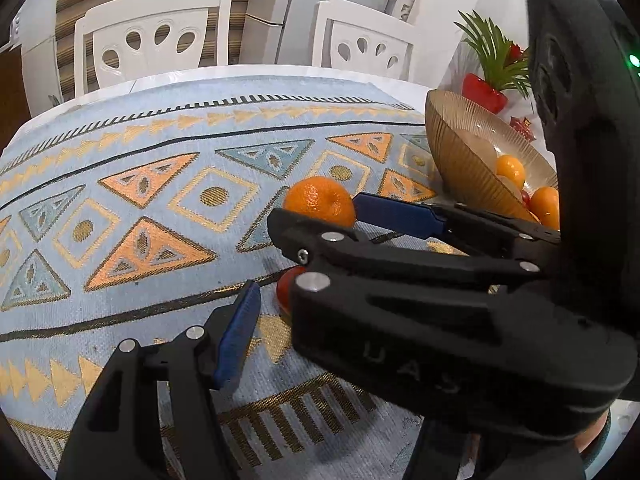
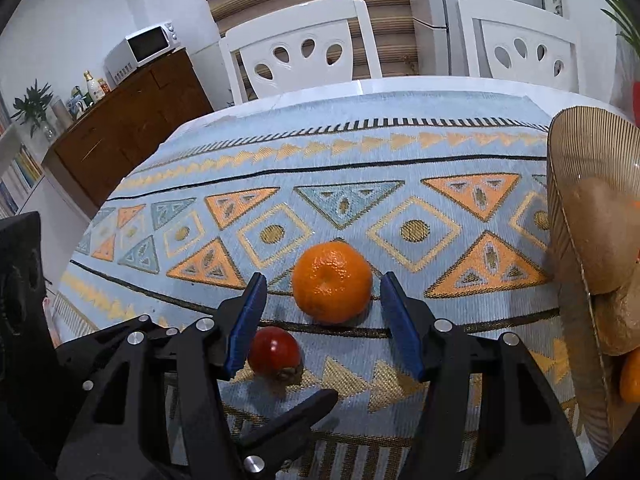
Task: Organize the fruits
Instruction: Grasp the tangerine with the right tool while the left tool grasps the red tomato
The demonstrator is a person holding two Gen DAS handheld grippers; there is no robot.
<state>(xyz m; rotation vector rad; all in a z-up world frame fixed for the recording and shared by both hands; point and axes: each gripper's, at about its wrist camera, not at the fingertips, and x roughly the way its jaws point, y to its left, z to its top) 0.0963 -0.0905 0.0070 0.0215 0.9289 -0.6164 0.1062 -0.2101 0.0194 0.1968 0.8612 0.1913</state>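
The right gripper (image 2: 322,284) has its jaws spread around the orange (image 2: 332,282) mid-desk, near the bowl (image 2: 580,184); close squarely at its widest. Left gripper (image 1: 256,320) waits, jaws spread.

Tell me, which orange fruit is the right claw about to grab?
The lone orange lying on the tablecloth, between the open right gripper fingers. The other oranges already sit in the ribbed bowl.

My right hand-held gripper (image 2: 322,320) is spread wide, blue pads (image 2: 246,320) apart and pointing toward twelve o'clock. It crosses my left view from four o'clock. My left hand-held gripper (image 1: 240,332) shows one blue pad (image 1: 236,334).
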